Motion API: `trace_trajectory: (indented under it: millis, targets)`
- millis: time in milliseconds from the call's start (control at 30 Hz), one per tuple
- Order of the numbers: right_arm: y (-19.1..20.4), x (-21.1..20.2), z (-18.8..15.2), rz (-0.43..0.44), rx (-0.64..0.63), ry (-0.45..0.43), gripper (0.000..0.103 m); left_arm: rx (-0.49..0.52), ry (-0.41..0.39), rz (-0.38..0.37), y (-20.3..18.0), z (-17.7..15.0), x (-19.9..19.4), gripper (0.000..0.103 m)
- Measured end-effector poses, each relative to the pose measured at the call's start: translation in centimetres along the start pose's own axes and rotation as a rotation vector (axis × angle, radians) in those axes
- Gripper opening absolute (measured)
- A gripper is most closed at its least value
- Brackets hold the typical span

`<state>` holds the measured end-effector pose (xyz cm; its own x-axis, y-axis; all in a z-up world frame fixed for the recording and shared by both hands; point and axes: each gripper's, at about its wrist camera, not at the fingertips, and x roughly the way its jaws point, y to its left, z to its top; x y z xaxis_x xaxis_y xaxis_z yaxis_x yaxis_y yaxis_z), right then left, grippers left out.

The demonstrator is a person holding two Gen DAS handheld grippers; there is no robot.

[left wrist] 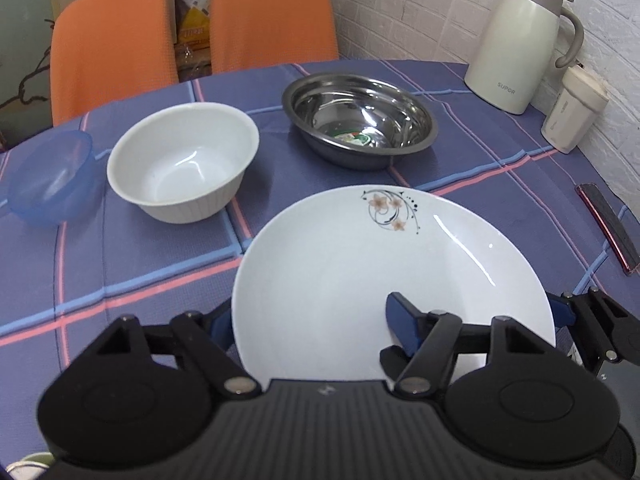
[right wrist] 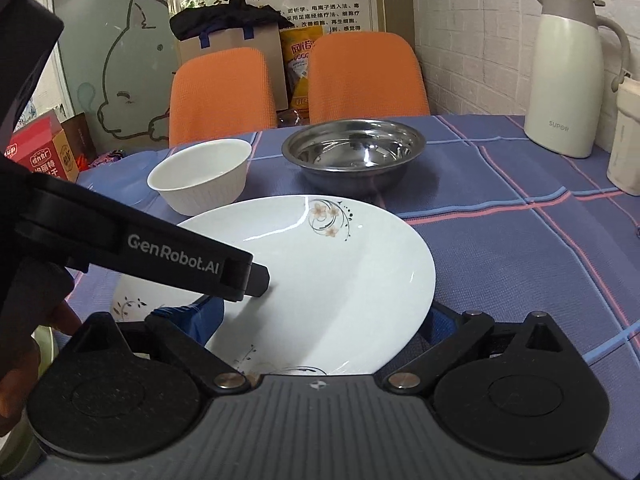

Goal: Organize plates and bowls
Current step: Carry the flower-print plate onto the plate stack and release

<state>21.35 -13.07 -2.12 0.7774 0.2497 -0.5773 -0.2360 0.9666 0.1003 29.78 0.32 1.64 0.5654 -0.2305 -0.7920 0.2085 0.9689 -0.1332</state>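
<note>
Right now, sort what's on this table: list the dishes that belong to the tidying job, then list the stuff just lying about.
For the job:
flowered white plate
second plate beneath it
white bowl
steel bowl
blue plastic bowl

Lying about:
cream thermos jug
small white canister
red-edged dark bar
orange chairs

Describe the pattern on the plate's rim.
Plate: white with peach flowers and black curling vines. Clearest in the left wrist view.
</note>
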Motion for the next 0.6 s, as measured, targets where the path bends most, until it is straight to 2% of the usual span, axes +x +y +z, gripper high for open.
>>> trace_trajectory:
  millis: [233,400,467,600]
  targets:
    - [2.2,-3.4,0.0,0.024,-0.008,-0.067,0.088,-0.003,-0.087,0.027,0.5,-1.4,-4.8,0.069]
    - [5.1,-5.7,-0.4,0.075,-0.039,-0.102,0.088,-0.038,-0.141,0.05,2.6,-4.4,-9.6,0.069]
    - [6.8,-6.5,-1.0,0.112,-0.061,-0.111,0.088,-0.047,-0.153,0.076,3.8,-6.0,-11.5,0.069]
    - [10.5,-7.0,-2.5,0.185,-0.101,-0.098,0.089,-0.081,-0.161,0.173,6.2,-9.6,-14.2,0.07]
